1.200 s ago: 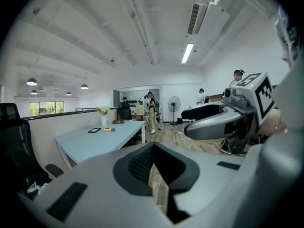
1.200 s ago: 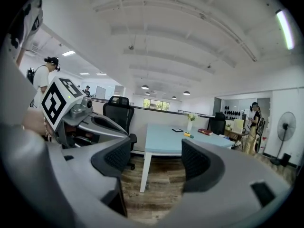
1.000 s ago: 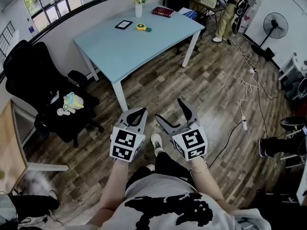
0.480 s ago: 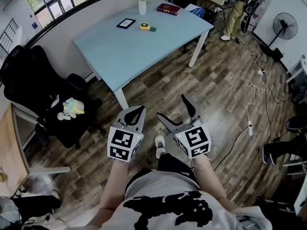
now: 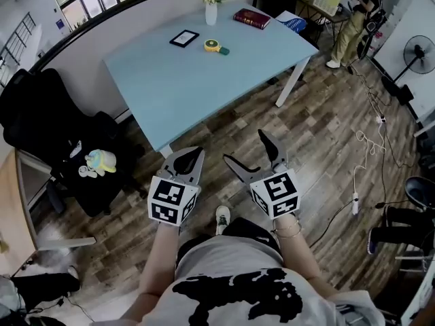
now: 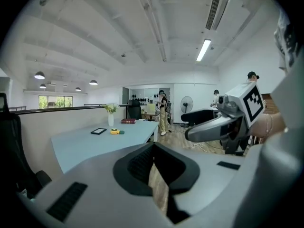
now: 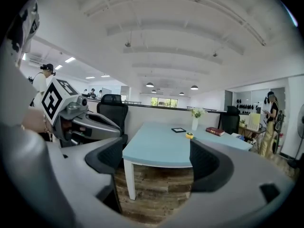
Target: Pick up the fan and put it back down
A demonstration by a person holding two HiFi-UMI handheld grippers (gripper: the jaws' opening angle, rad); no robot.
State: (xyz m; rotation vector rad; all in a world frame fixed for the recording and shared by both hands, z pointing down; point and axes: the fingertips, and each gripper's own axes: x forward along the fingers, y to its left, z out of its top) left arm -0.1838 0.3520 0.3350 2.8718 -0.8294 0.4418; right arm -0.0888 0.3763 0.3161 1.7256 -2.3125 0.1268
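Note:
A small round yellow object with a green part [image 5: 215, 46] lies on the light blue table [image 5: 163, 87], far from both grippers; it also shows small as the yellow object [image 6: 114, 131] and the yellow object [image 7: 189, 135]. A black standing fan [image 5: 416, 49] stands on the floor at the far right. My left gripper [image 5: 185, 161] is shut on nothing, held over the floor near the table's front corner. Beside it, my right gripper [image 5: 246, 148] is open; its jaws have just been opening, with nothing between them.
On the table are a vase of flowers [image 5: 211, 5], a red book [image 5: 251, 19] and a black tablet [image 5: 184, 39]. A black office chair [image 5: 61, 134] holding a plush toy [image 5: 98, 160] stands left. Cables and a power strip [image 5: 355, 202] lie at right. A person [image 5: 353, 19] stands behind.
Both grippers and the person have moved forward toward the table, whose front corner now lies just ahead of the jaws. The right jaws stand slightly wider.

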